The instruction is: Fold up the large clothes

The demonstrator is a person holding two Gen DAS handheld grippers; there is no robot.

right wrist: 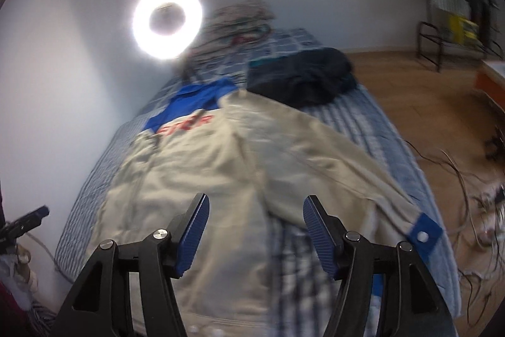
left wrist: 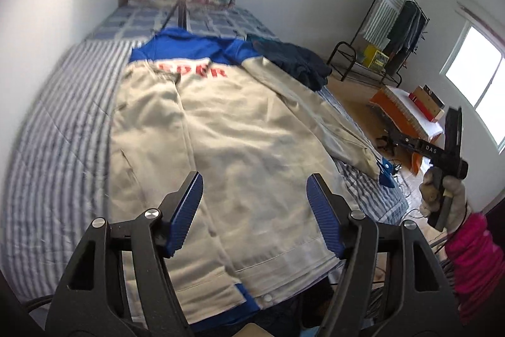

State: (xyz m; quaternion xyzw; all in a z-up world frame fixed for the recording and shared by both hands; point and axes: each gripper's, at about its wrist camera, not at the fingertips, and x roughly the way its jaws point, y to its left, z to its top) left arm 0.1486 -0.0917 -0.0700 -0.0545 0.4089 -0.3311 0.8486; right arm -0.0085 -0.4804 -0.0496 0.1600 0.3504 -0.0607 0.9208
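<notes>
Left wrist view: left tongs (left wrist: 255, 204) spread, nothing between them, over the hem of the beige-and-blue jacket (left wrist: 227, 128) lying flat on the striped bed (left wrist: 53, 128). Only here: right hand (left wrist: 442, 195), pink sleeve (left wrist: 476, 261), window (left wrist: 476, 75).

Right wrist view: right tongs (right wrist: 255, 223) spread, empty, above the jacket's (right wrist: 202, 179) outstretched sleeve (right wrist: 347, 166); blue cuff (right wrist: 424, 234) and floor cables (right wrist: 467, 185) are clearer.
</notes>
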